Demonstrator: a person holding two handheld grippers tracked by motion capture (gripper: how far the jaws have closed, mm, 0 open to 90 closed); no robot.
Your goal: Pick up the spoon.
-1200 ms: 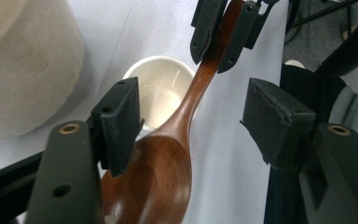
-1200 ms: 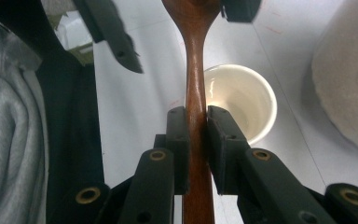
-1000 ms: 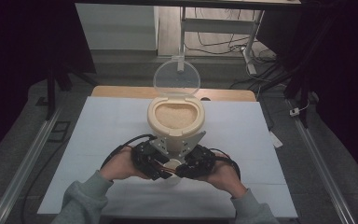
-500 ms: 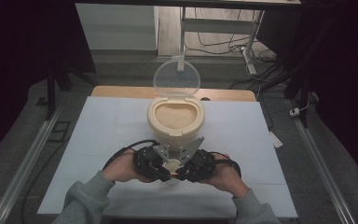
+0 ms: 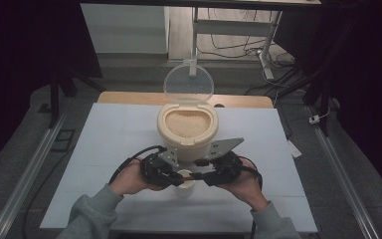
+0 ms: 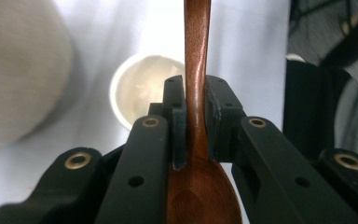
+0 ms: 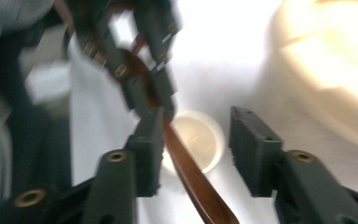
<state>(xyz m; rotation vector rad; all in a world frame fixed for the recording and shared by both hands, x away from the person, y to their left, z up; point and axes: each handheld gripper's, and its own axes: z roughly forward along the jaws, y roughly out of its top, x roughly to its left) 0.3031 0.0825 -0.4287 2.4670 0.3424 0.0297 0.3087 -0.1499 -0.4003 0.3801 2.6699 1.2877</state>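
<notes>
Left gripper [image 6: 196, 100] clamped on wooden spoon [image 6: 196, 56] at neck, just above bowl; handle runs away from jaws, over small white cup [image 6: 142, 93]. Right gripper [image 7: 196, 140] jaws just been opening, now parted; spoon handle lies between them, against one jaw, clear of other, no grip. High view: both grippers meet over cup [image 5: 184, 178] on white table [image 5: 109, 134], near front edge. Rice container [image 5: 187, 124] just behind cup, full of rice, clear lid [image 5: 188, 83] standing open.
</notes>
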